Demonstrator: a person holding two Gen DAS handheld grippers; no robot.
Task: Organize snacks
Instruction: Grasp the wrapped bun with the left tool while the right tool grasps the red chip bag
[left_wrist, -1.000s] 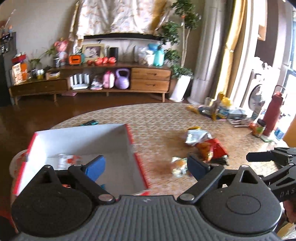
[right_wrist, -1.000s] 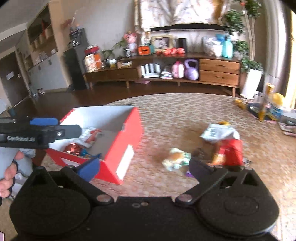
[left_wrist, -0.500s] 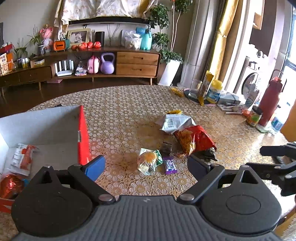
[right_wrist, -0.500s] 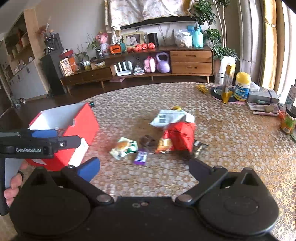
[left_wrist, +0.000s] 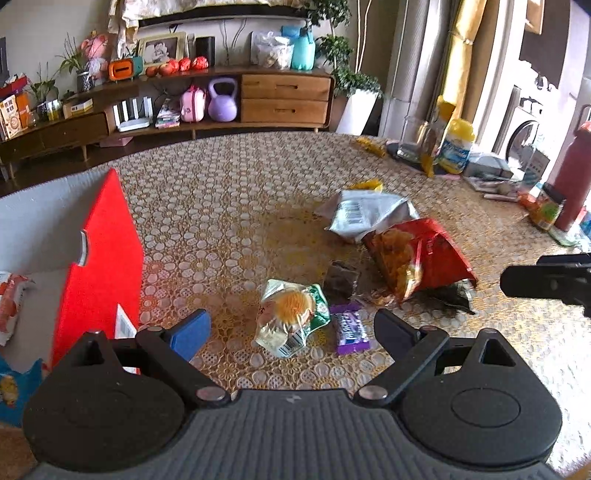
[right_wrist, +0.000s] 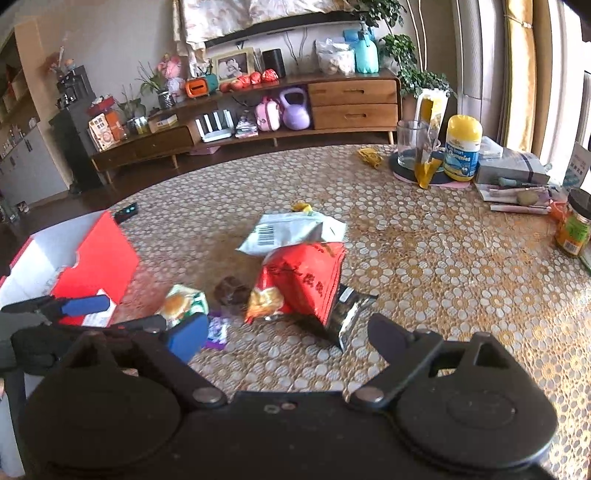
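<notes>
The loose snacks lie bunched mid-table, right of the red box (left_wrist: 96, 258): a green-and-clear bun packet (left_wrist: 291, 317) nearest, a purple candy bar (left_wrist: 351, 330) touching its right edge, a dark brown sweet (left_wrist: 341, 280) just behind, then a red chip bag (left_wrist: 417, 254) lying over a black-and-silver packet (right_wrist: 347, 306), with a silver pouch (left_wrist: 365, 214) and a small yellow wrapper (left_wrist: 365, 184) farther off. The left gripper (left_wrist: 291, 328) hangs wide open and empty over the bun packet; the right gripper (right_wrist: 288, 336) is closing slightly, jaws still wide, nothing between them, aimed near the black-and-silver packet. The risk, as I judge it, lies in the crowding: a left jaw closing on the bun packet could catch or shove the candy bar, and pulling the buried packet could drag the chip bag along. The two grippers also work close enough to knock together. Count: seven snacks loose on the tablecloth (left_wrist: 229, 206), one box with at least two packets showing inside, two grippers.
</notes>
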